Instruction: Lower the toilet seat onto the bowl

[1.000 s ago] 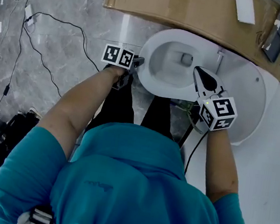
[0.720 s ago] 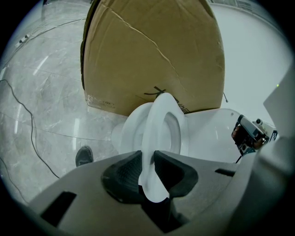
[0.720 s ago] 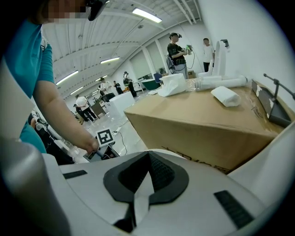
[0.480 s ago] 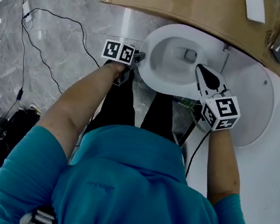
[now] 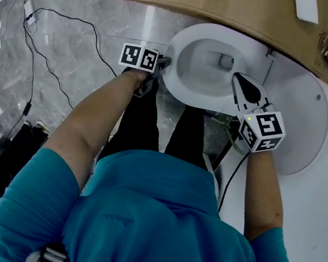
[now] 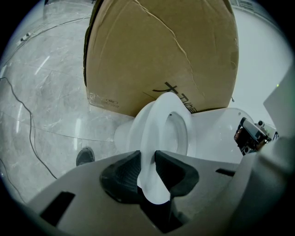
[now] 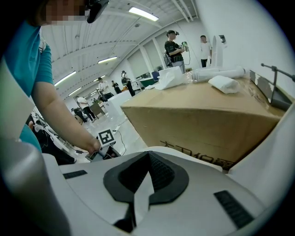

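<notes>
Now left tool (image 6: 146,157) opening wider round toilet seat (image 6: 153,120), perhaps touching; right tool (image 7: 148,156) closed.

Cardboard box (image 6: 156,50) print partly behind toilet seat (image 6: 154,124); box top off-frame

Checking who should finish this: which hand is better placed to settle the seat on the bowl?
Left. The left claw, its jaws opening, has the rim of the toilet seat between them. The right claw is shut, holds nothing, and would probably have to open and reach first.
</notes>
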`<state>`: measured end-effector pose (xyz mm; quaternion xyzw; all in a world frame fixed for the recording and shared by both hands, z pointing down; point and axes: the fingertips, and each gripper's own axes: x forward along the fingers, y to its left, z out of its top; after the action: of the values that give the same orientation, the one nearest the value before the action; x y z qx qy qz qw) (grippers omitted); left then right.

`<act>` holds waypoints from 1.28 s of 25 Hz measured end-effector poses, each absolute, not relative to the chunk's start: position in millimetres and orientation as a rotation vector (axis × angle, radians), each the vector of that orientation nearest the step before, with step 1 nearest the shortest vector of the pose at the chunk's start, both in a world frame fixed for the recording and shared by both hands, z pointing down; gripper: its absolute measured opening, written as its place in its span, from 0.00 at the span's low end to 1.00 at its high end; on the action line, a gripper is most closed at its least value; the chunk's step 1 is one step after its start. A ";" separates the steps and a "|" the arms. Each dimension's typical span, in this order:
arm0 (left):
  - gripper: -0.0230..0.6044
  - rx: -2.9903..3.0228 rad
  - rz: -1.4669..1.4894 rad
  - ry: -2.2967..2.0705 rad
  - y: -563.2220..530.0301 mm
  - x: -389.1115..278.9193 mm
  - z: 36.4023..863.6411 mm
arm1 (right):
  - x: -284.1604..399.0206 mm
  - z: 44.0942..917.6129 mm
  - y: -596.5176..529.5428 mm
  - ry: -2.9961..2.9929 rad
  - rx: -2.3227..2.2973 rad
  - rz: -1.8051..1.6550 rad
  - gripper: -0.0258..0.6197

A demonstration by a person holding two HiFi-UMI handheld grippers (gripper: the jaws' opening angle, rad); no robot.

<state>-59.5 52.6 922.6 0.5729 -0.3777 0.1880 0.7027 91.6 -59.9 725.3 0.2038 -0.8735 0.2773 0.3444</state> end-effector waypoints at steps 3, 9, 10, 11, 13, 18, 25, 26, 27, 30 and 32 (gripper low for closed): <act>0.18 1.273 0.423 -0.846 52.5 -59.9 928.9 | 93.3 729.0 -58.4 -2.265 0.528 0.721 0.03; 0.18 1.269 0.445 -0.852 53.3 -59.0 940.6 | 99.1 736.8 -55.3 -2.255 0.526 0.732 0.03; 0.18 1.268 0.449 -0.854 53.0 -58.9 942.8 | 100.0 738.7 -55.3 -2.253 0.525 0.734 0.03; 0.19 1.268 0.454 -0.856 52.6 -59.0 944.9 | 100.4 740.5 -55.0 -2.252 0.524 0.736 0.03; 0.19 1.267 0.463 -0.859 52.4 -59.5 948.8 | 100.1 743.2 -54.1 -2.252 0.522 0.739 0.03; 0.19 1.261 0.486 -0.866 53.7 -59.4 957.7 | 100.6 748.3 -52.7 -2.252 0.518 0.744 0.03; 0.20 1.247 0.521 -0.883 53.4 -58.6 971.4 | 104.6 756.5 -52.5 -2.244 0.513 0.750 0.03; 0.20 1.246 0.524 -0.884 53.2 -58.2 973.1 | 105.3 757.6 -52.6 -2.243 0.513 0.750 0.03; 0.20 1.246 0.528 -0.885 53.0 -58.0 974.7 | 105.8 758.7 -52.7 -2.242 0.513 0.751 0.03; 0.21 1.250 0.540 -0.887 53.0 -57.9 978.5 | 106.4 762.1 -53.0 -2.239 0.517 0.756 0.03; 0.23 1.257 0.548 -0.890 52.6 -57.7 979.5 | 106.7 764.3 -53.8 -2.239 0.520 0.760 0.03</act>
<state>-57.7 52.6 979.5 0.5609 -0.3969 0.2447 0.6841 106.7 -53.8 764.3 0.2011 -0.8653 0.2940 0.3526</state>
